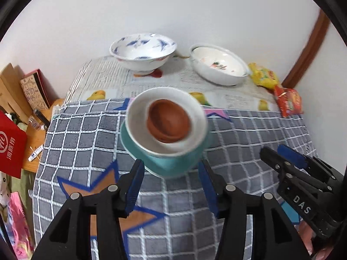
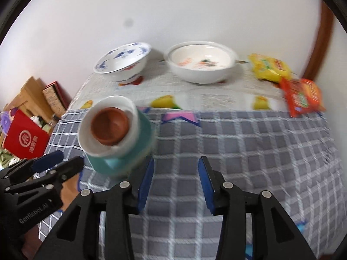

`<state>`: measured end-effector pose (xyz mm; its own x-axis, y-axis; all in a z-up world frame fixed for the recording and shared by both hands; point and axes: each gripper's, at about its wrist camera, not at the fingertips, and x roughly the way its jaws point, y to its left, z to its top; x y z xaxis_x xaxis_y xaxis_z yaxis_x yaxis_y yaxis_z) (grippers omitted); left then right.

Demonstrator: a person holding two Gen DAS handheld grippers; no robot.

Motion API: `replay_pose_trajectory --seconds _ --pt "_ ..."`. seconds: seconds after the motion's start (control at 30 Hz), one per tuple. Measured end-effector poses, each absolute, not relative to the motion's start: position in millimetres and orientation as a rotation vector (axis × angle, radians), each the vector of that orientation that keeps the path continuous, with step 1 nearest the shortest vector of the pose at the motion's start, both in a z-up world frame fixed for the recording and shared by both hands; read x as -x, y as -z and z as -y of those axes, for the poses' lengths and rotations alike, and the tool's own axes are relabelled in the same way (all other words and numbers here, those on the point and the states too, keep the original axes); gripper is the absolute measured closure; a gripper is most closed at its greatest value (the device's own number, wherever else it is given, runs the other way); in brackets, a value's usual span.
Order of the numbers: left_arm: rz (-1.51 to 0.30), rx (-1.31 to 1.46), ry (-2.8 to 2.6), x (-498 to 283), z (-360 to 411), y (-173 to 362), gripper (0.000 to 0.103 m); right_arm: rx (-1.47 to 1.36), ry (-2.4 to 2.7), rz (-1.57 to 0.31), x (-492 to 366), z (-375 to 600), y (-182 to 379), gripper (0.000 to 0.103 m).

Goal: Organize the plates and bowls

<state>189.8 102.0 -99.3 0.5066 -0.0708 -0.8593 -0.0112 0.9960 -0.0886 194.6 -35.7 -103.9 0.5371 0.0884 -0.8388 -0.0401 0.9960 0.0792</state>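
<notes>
A stack of three nested bowls stands on the grey checked cloth: a teal bowl [image 1: 171, 162] at the bottom, a white bowl [image 1: 138, 127] in it, a small brown bowl [image 1: 169, 121] inside. The stack also shows in the right wrist view [image 2: 112, 125]. My left gripper [image 1: 171, 177] is open, its fingers either side of the teal bowl's base. My right gripper [image 2: 175, 177] is open and empty, just right of the stack. A blue-patterned bowl [image 1: 142, 51] and a white bowl with an orange print [image 1: 219, 64] stand at the back by the wall.
A yellow snack packet [image 2: 270, 69] and an orange one [image 2: 303, 97] lie at the back right. Newspaper [image 1: 102, 75] covers the back of the table. A red box [image 2: 26, 138], cardboard and clutter sit off the left edge. The wall is close behind.
</notes>
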Motion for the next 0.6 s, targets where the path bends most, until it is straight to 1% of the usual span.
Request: replay_pose_trajectory --seconds 0.03,0.07,0.1,0.13,0.17,0.2,0.23,0.27,0.3,0.47,0.6 --pt "-1.021 0.083 0.033 -182.9 -95.6 94.3 0.047 -0.045 -0.060 -0.989 -182.9 43.3 97.7 0.061" --pt "-1.000 0.077 0.027 -175.2 -88.9 88.7 0.041 -0.032 -0.041 -0.975 -173.9 48.2 92.4 0.059" --pt "-0.973 0.062 0.023 -166.1 -80.8 83.0 0.036 -0.022 -0.023 -0.958 -163.1 54.3 87.0 0.052" --pt "-0.955 0.042 0.021 -160.4 -73.6 79.9 0.033 -0.024 -0.009 -0.935 -149.9 62.0 80.5 0.046" --pt "-0.933 0.014 0.016 -152.4 -65.7 75.3 0.028 -0.031 -0.004 -0.920 -140.2 68.0 76.1 0.037" --pt "-0.909 -0.012 0.012 -143.2 -57.4 70.5 0.023 -0.040 -0.002 -0.905 -130.4 74.9 70.9 0.031" --pt "-0.898 -0.022 0.015 -136.8 -54.1 67.4 0.019 -0.050 0.002 -0.892 -121.3 81.0 66.1 0.028" --pt "-0.884 -0.032 0.026 -128.5 -47.7 63.0 0.014 -0.061 0.020 -0.877 -108.9 89.6 60.7 0.022" --pt "-0.868 -0.038 0.043 -119.3 -41.2 58.9 0.012 -0.062 0.037 -0.871 -100.9 94.7 57.5 0.018" --pt "-0.829 -0.038 0.053 -86.5 -20.2 42.6 0.010 -0.059 0.091 -0.849 -60.6 116.9 44.9 0.012" --pt "-0.784 -0.032 0.067 -63.4 -11.8 31.3 0.010 -0.060 0.135 -0.827 -30.3 132.4 35.2 0.012"
